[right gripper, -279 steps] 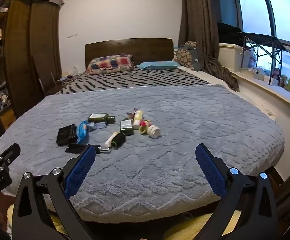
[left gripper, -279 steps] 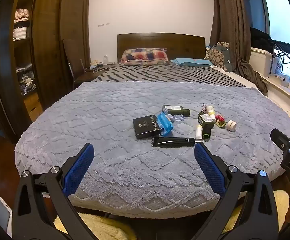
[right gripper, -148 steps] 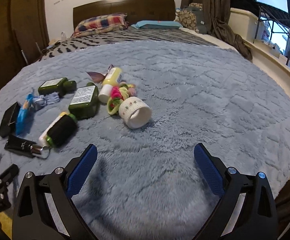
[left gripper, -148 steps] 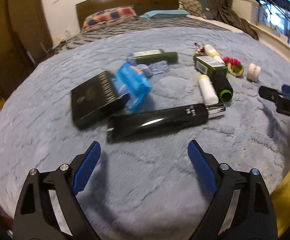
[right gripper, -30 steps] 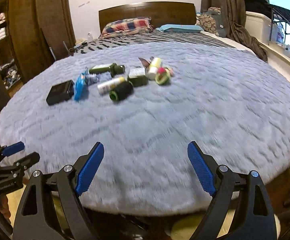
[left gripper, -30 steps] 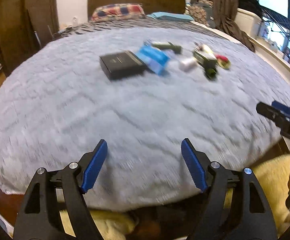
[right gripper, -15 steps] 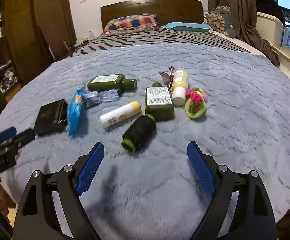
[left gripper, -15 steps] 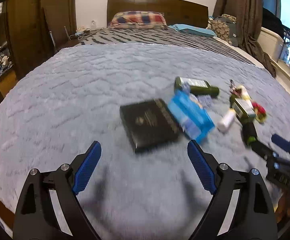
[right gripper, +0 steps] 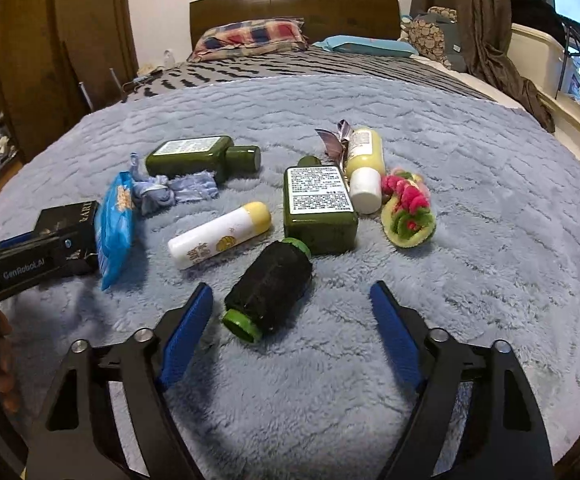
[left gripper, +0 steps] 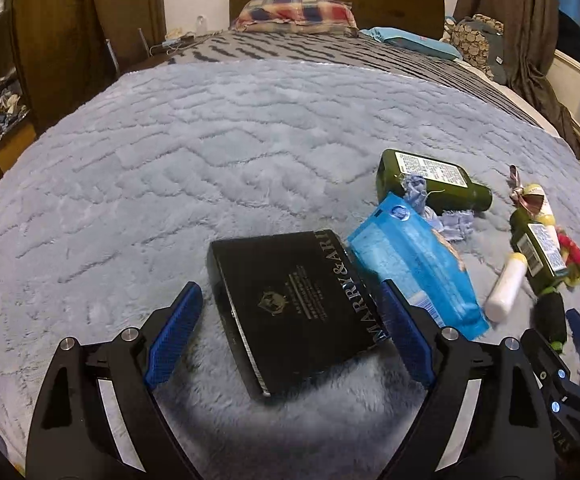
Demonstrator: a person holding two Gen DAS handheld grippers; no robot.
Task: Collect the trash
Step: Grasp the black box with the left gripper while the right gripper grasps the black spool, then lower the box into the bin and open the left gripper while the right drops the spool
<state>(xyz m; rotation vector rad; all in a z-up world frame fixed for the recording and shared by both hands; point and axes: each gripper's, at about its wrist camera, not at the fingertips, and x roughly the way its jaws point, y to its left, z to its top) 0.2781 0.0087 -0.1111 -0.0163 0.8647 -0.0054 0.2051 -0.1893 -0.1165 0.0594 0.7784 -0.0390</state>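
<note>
A black box (left gripper: pixel 301 304) lies flat on the grey-blue bedspread (left gripper: pixel 210 152). My left gripper (left gripper: pixel 290 336) is open with a blue pad on each side of the box, low over the bed. A blue wrapper (left gripper: pixel 413 268) leans on the box's right edge. In the right wrist view, my right gripper (right gripper: pixel 291 334) is open just short of a black roll with green ends (right gripper: pixel 270 290). A white tube with a yellow cap (right gripper: pixel 220 236), two green bottles (right gripper: pixel 319 208) (right gripper: pixel 202 158) and the left gripper's body (right gripper: pixel 22 266) lie beyond.
A yellow bottle (right gripper: pixel 363 164), a pink and green hair tie (right gripper: pixel 407 210), a crumpled blue cloth (right gripper: pixel 178 192) and a purple wrapper (right gripper: pixel 335 138) lie among the items. Pillows (right gripper: pixel 250 38) and headboard stand behind. A wardrobe (left gripper: pixel 30 40) stands left, curtains and window right.
Both grippers have moved forward and down onto the bed. The left one now straddles the black box. The right one has closed in on the black roll.
</note>
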